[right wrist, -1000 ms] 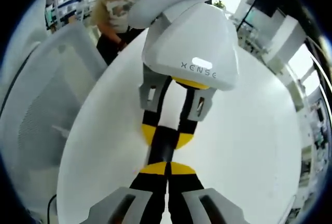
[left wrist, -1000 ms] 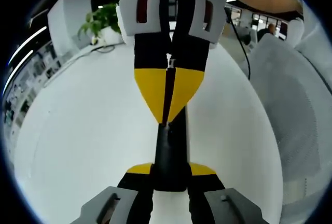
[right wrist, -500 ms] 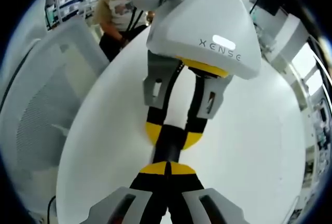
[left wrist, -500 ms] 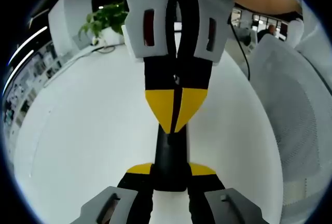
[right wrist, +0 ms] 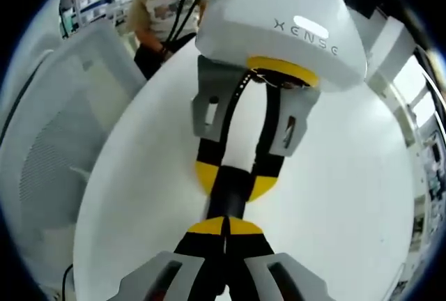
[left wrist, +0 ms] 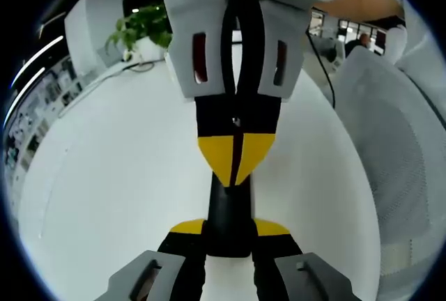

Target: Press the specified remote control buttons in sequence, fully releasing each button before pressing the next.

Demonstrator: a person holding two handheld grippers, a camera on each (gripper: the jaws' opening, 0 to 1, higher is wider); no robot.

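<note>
Two tongs: left tongs clamp one black remote control; right tongs, clenched, touch it.

One black remote, two grippers — left gripper and right gripper. One white bench, one mesh chair, one potted plant, one person standing in back.

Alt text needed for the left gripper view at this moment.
The left gripper clamps a black remote control over a white table, while the right gripper, shut, touches the remote's far end with its yellow tips. A potted plant stands behind.
</note>
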